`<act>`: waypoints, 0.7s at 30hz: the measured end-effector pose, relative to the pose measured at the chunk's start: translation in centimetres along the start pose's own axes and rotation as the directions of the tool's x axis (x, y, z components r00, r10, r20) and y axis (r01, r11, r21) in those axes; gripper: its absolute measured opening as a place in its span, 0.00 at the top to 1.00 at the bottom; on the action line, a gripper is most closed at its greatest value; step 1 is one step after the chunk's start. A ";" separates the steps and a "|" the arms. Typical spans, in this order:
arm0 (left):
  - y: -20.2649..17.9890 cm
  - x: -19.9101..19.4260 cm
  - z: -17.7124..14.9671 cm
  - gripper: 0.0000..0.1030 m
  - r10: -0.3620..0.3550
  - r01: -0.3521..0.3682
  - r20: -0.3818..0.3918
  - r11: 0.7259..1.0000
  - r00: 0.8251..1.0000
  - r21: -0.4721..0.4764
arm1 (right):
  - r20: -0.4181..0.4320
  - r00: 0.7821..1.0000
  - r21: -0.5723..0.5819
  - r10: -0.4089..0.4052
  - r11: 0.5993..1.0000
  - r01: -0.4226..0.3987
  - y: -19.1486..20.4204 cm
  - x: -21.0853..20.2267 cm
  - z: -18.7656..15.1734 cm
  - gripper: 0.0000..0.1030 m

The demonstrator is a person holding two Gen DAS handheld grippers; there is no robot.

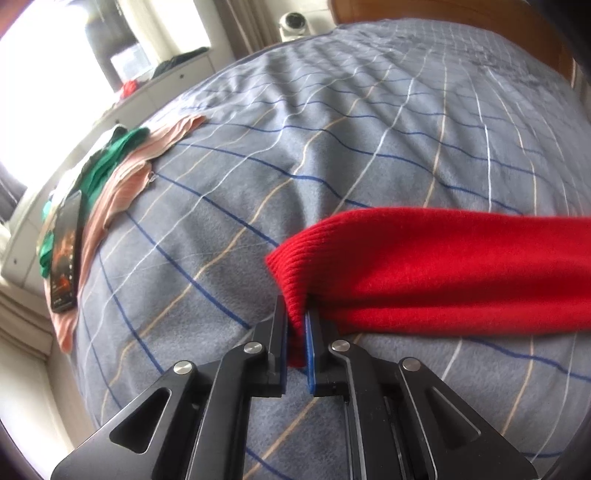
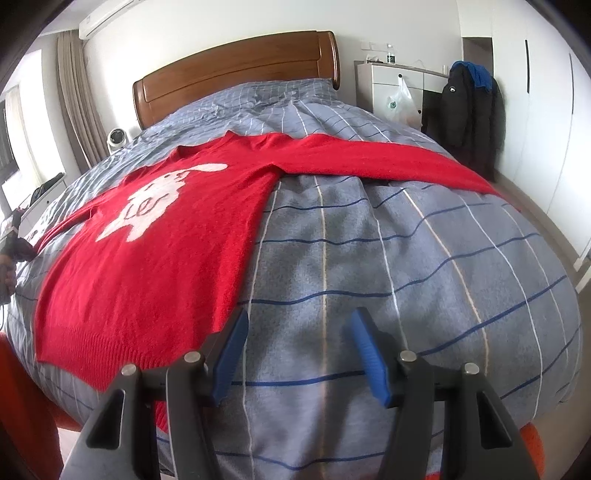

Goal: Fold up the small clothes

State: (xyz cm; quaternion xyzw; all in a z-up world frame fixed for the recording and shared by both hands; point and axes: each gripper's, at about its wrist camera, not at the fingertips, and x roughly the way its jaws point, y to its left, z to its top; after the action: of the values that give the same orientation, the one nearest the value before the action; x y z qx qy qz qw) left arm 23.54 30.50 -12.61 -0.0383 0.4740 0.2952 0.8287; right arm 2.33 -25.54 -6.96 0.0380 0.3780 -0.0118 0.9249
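Left wrist view: I see only one sleeve of the sweater [image 1: 436, 266], its ribbed cuff at lower centre of the frame. My left gripper [image 1: 296, 317] has its fingers [image 1: 280, 332] clamped shut on the cuff's lower edge, red knit pinched between the pads. This view alone shows a pile at the left edge of the frame: a pink garment [image 1: 122, 184], a green garment [image 1: 107, 162] and a dark phone [image 1: 66, 254] lying on top of them. A small white fan [image 1: 293, 24] sits at the top, past the bed [image 1: 258, 155].

Right wrist view: here I get the whole sweater [image 2: 155, 236], which the left view cannot show. It lies flat on the bed's [image 2: 369, 258] grey checked cover, front up, with a white cartoon figure [image 2: 159, 199] on the chest. My right gripper [image 2: 295, 347] hangs over bare cover at the lower centre, fingers [image 2: 229, 350] apart with nothing between them; the left finger overlaps the hem corner in the picture, and I cannot tell whether it touches. The headboard [image 2: 236, 62] and a dark coat [image 2: 465, 107] at the upper right show only here.

Orientation: the body's long axis runs from the hem at the lower left of the frame up to the neck near upper centre, toward the headboard. One sleeve stretches straight toward the right edge; the other runs down to the left edge.
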 end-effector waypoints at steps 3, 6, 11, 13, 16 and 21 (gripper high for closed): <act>0.6 -1.2 -0.3 0.81 -0.008 0.008 0.007 1.000 1.000 -0.018 | 0.006 1.000 0.001 -0.004 1.000 0.004 -0.1 -0.1 0.0 0.44; 1.6 -4.4 -1.1 0.46 -0.044 0.046 0.048 0.998 0.998 -0.046 | 0.012 1.000 0.001 -0.007 1.000 0.007 -0.1 -0.3 0.0 0.44; 1.6 -10.3 -4.1 0.31 -0.177 0.181 0.113 0.983 0.978 -0.025 | 0.030 0.999 0.010 -0.012 1.000 0.011 -0.2 -0.6 0.0 0.33; 0.5 -12.5 -5.9 0.27 -0.257 0.259 0.106 0.966 0.961 -0.005 | 0.033 0.999 0.011 -0.014 1.000 0.014 -0.2 -0.6 0.0 0.33; -1.7 -15.1 -8.9 0.21 -0.362 0.361 0.091 0.932 0.928 0.027 | 0.034 0.999 0.009 -0.019 1.000 0.018 -0.1 -0.7 0.0 0.33; -6.1 -17.1 -12.8 0.19 -0.426 0.421 0.073 0.904 0.902 0.073 | 0.039 0.999 0.005 -0.024 1.000 0.024 -0.1 -0.8 0.0 0.33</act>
State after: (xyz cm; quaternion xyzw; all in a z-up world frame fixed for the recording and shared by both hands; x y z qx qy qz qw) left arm 10.54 13.36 -7.12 -0.1043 0.4256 0.0965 0.8937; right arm 1.77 -25.63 -6.35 0.0355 0.3602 -0.0245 0.9319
